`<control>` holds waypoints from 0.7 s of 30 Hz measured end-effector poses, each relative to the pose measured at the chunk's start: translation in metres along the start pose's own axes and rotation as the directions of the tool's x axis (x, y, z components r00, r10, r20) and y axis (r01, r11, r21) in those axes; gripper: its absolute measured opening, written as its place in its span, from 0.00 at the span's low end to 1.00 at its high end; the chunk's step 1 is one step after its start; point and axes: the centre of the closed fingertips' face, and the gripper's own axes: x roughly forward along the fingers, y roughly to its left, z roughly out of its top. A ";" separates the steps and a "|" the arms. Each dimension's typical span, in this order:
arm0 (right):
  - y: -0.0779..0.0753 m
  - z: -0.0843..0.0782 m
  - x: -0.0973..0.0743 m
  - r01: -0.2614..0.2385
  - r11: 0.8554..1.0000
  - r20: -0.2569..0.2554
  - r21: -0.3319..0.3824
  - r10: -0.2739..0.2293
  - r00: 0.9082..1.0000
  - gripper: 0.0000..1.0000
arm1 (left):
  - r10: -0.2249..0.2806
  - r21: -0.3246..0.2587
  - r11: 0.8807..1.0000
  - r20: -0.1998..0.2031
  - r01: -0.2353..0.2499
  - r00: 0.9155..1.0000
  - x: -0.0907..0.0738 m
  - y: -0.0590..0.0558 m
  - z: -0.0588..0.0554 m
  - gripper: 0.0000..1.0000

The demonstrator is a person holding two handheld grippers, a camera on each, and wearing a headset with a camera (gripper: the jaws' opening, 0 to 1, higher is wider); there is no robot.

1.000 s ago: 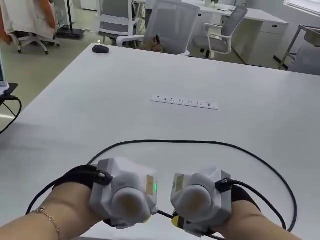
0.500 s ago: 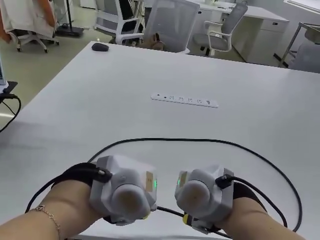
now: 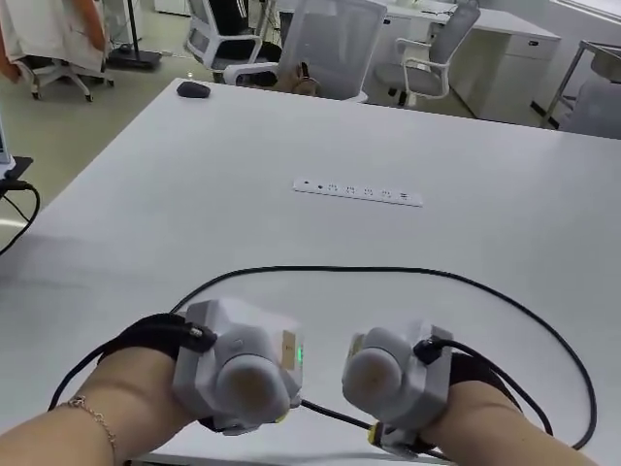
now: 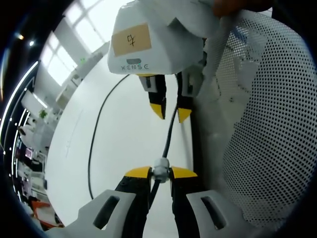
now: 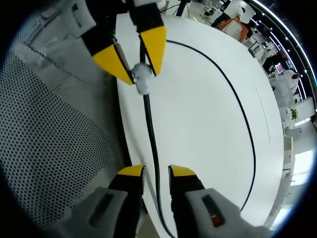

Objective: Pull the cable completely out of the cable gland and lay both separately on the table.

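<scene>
Right tool point(image 5: 151, 171) has moved rightward, pinching cable point(image 5: 148, 124); left tool point(image 4: 159, 172) clamps gland point(image 4: 160, 167).

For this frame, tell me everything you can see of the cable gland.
The cable gland is a small, pale grey piece, plastic by its look, with a rounded body. It is clamped between the yellow-tipped jaws of the left gripper, near the edge of the white table. The black cable is threaded through it and runs out to the right gripper. Finer detail is too small to tell.
</scene>
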 end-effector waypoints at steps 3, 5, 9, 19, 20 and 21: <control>0.004 0.019 -0.003 -0.013 1.000 0.085 -0.020 0.014 0.996 0.22 | 0.002 0.002 1.000 0.004 -0.002 1.000 0.000 0.000 0.001 0.16; 0.005 0.024 -0.005 -0.006 0.999 0.104 -0.044 0.010 0.995 0.22 | 0.000 0.003 1.000 0.009 -0.001 1.000 -0.001 0.000 0.002 0.16; 0.009 0.025 -0.003 -0.020 0.998 0.107 -0.060 0.027 0.994 0.20 | 0.002 0.005 1.000 0.039 -0.003 0.999 -0.002 0.000 0.009 0.16; 0.004 0.010 0.000 -0.008 0.999 0.047 -0.039 0.010 0.999 0.04 | -0.012 0.007 1.000 0.054 0.012 0.998 0.000 -0.003 0.011 0.16; 0.002 0.008 0.000 -0.004 0.999 0.038 -0.036 0.005 0.999 0.04 | -0.011 0.007 1.000 0.053 0.010 0.999 0.000 -0.003 0.011 0.16; 0.001 0.005 0.001 0.000 0.999 0.027 -0.032 0.001 1.000 0.04 | -0.010 0.008 1.000 0.050 0.009 0.999 0.000 -0.002 0.010 0.16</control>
